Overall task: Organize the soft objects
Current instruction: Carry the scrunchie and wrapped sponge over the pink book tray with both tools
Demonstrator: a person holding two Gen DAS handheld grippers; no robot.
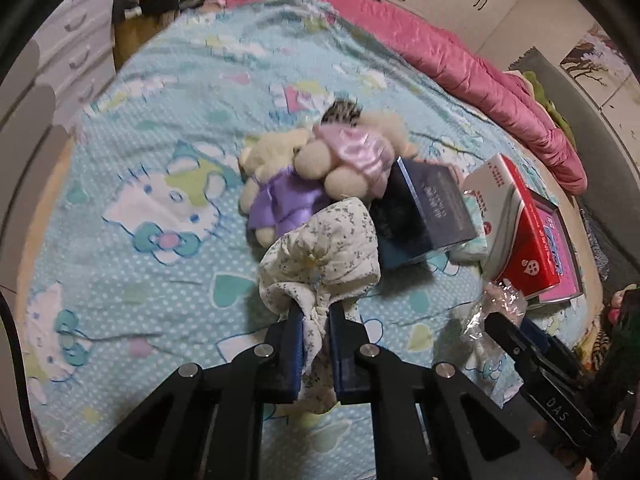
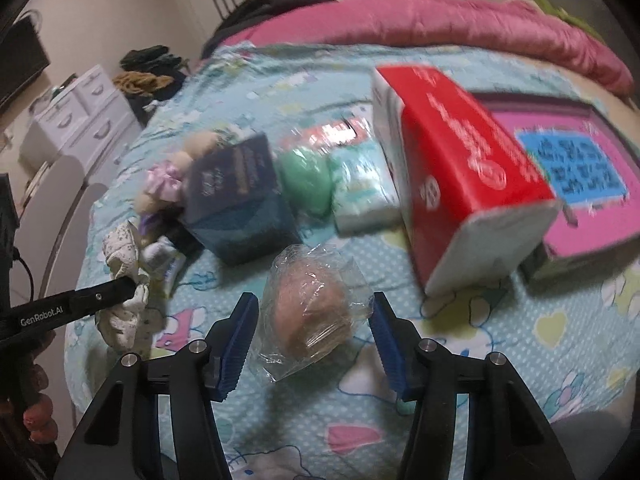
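Jaws of the left gripper (image 1: pixel 316 312) are pinched nearly together on a bunched floral cloth (image 1: pixel 324 256), which is lifted off the bedsheet (image 1: pixel 140 120) and droops between the blue pads. Jaws of the right gripper (image 2: pixel 314 332) stand partly apart on either side of a plastic-wrapped bun (image 2: pixel 312 312); the crinkled wrap reaches both pads, but firm pressing can't be told from the blur.

Landmark: the dark blue box (image 2: pixel 240 200) on the sheet. The bun sits just in front of that box, near the camera. The cloth hangs to the box's left, with the left gripper's black finger (image 2: pixel 100 296) clamped on it. Two cream plush bears (image 1: pixel 312 168) in purple and pink satin lie touching the box's far-left side. A green round thing (image 2: pixel 306 184) and a pale soft pack (image 2: pixel 364 196) lie just right of the box. Further right of it, a red and white carton (image 2: pixel 468 176) rests tilted on a pink flat box (image 2: pixel 580 184). A pink quilt (image 2: pixel 460 20) runs along the bed's edge well behind the box.
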